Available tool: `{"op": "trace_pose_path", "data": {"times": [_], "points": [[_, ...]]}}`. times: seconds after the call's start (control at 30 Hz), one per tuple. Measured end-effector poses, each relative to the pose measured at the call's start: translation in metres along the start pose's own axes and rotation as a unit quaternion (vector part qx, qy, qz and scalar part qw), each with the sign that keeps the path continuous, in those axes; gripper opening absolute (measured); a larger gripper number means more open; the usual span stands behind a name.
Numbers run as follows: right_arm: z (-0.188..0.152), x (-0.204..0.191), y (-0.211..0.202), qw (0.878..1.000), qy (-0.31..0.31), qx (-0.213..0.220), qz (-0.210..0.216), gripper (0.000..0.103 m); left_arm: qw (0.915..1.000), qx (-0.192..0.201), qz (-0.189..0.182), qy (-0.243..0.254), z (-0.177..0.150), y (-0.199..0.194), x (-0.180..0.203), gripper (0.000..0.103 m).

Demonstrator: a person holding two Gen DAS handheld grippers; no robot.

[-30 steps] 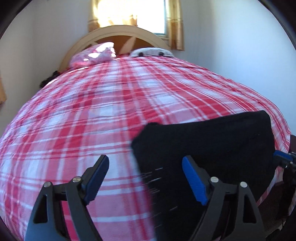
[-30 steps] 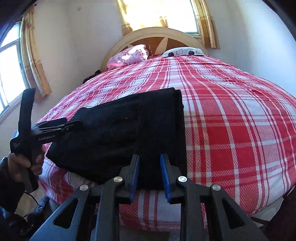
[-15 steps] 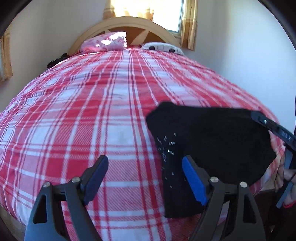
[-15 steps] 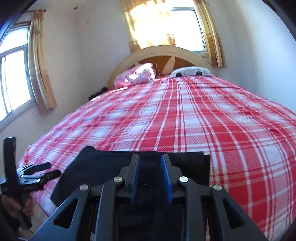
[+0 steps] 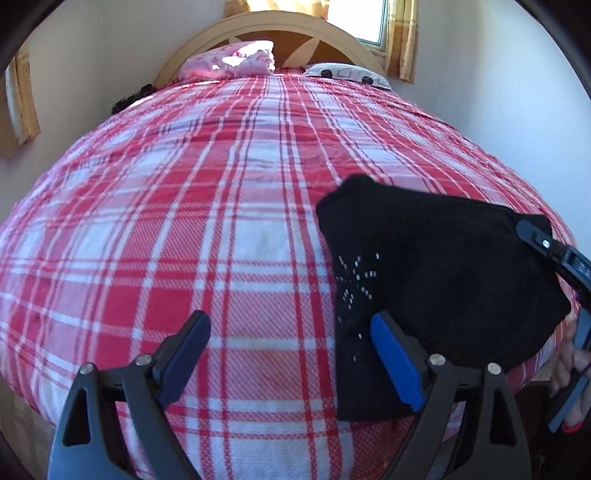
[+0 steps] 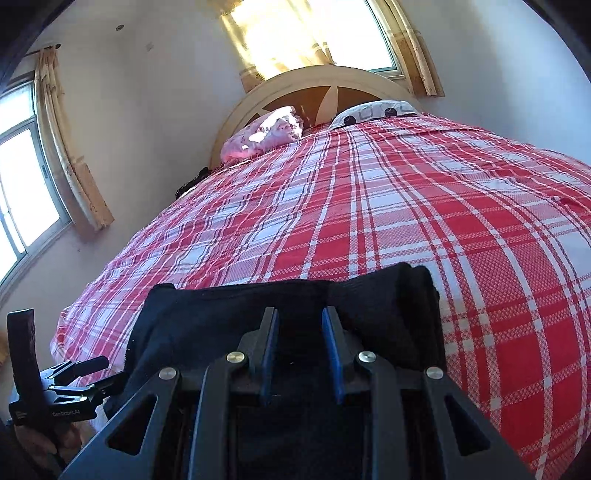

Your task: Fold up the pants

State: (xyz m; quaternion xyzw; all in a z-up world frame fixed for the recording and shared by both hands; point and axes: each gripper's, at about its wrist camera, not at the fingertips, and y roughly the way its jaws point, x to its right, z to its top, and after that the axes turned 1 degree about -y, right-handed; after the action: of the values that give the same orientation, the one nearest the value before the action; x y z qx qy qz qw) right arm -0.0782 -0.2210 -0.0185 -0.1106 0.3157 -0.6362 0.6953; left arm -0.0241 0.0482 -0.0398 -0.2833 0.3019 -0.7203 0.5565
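Since the earlier frame, both views shift. Bed [image 5: 184, 229], red plaid, headboard below a sunlit window, carries the folded black pants [image 5: 436, 273] near its foot. Left tool [image 5: 291, 350], just widened, stands empty beside them; right tool [image 6: 301, 350], narrow, seems to pinch their near edge.

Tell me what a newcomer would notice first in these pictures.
The red and white checked bedspread fills nearly everything, running up to two pillows at the curved headboard. On its near edge lie folded black pants, with sunlit windows glowing behind.
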Motion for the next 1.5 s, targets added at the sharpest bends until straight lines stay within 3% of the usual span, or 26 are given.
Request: {"op": "trace_pose_path", "data": {"times": [0.13,0.2,0.23,0.27,0.57,0.83,0.93,1.17,1.37,1.5], "points": [[-0.004,0.002,-0.024,0.998,0.045,0.037,0.038,0.038,0.9995,0.027,0.010,0.013,0.018,-0.007,0.006,0.091],[-0.008,0.007,-0.041,0.995,0.064,0.070,0.033,0.052,0.9993,0.029,0.011,0.020,0.023,-0.005,0.011,0.091],[-0.009,0.010,-0.046,0.994,0.072,0.081,0.029,0.067,0.9993,0.028,0.008,0.023,0.026,-0.003,0.015,0.091],[-0.011,0.016,-0.054,0.992,0.086,0.094,0.021,0.076,0.9994,0.026,0.005,0.024,0.027,-0.001,0.017,0.091],[-0.026,0.054,-0.063,0.987,0.144,0.064,-0.022,0.077,0.9992,0.002,-0.007,0.039,0.026,0.014,0.040,0.092],[-0.035,0.066,-0.048,0.984,0.173,0.030,-0.024,0.077,0.9996,-0.007,-0.004,0.028,0.025,0.022,0.041,0.095],[-0.036,0.062,-0.049,0.986,0.158,0.033,-0.028,0.078,0.9997,-0.007,-0.015,0.017,0.025,0.021,0.038,0.095],[-0.043,0.053,-0.049,0.991,0.124,0.037,-0.044,0.080,0.9955,0.000,-0.092,-0.021,0.019,0.016,0.037,0.095],[-0.052,0.019,-0.045,0.994,0.047,0.007,-0.094,0.087,0.9934,-0.040,-0.105,-0.023,0.010,0.035,0.043,0.099],[-0.060,0.006,-0.044,0.995,0.014,-0.005,-0.098,0.087,0.9925,-0.035,-0.114,-0.024,0.007,0.033,0.040,0.100]]}}
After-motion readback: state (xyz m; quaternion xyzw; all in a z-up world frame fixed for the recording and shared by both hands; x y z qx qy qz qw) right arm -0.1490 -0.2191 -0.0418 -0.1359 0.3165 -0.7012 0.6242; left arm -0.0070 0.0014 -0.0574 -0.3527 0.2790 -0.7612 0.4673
